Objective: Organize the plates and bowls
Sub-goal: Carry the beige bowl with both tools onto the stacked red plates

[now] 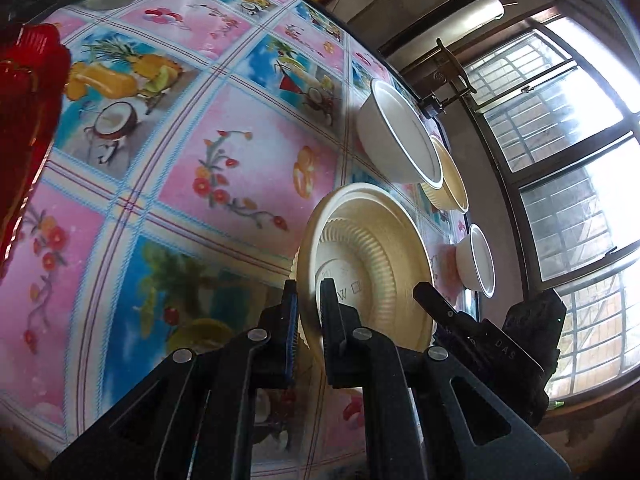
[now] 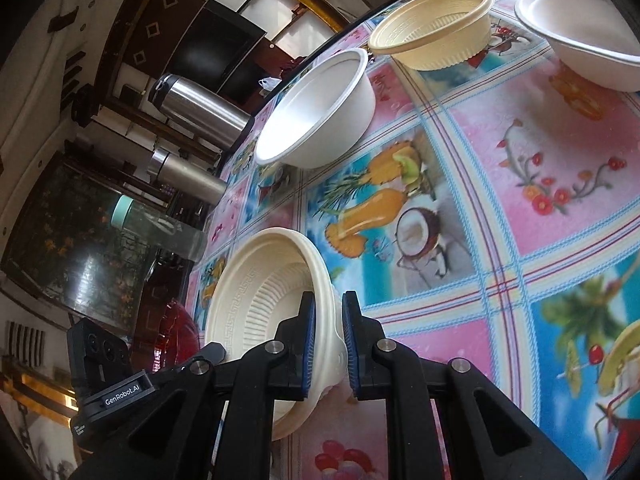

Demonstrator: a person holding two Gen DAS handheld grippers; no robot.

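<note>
Your cream ribbed plate (image 1: 372, 264) is tipped on edge above the near tablecloth (image 1: 240, 140), its rim pinched by your left gripper (image 1: 310, 300); your right gripper (image 2: 329, 320) clamps that rim too; white bowls (image 2: 320, 112) stand farther off.

We are viewing a worktop (image 2: 520, 184) covered by a glossy cloth printed in pink and blue squares of flowers, fruit and coconuts. Lying directly on it, we are seeing a large white bowl (image 2: 320, 112), a ribbed cream bowl (image 2: 436, 28) just beyond it, and another white bowl (image 2: 580, 28) near the far edge. Two steel flasks (image 2: 200, 112) are standing at one side.
</note>
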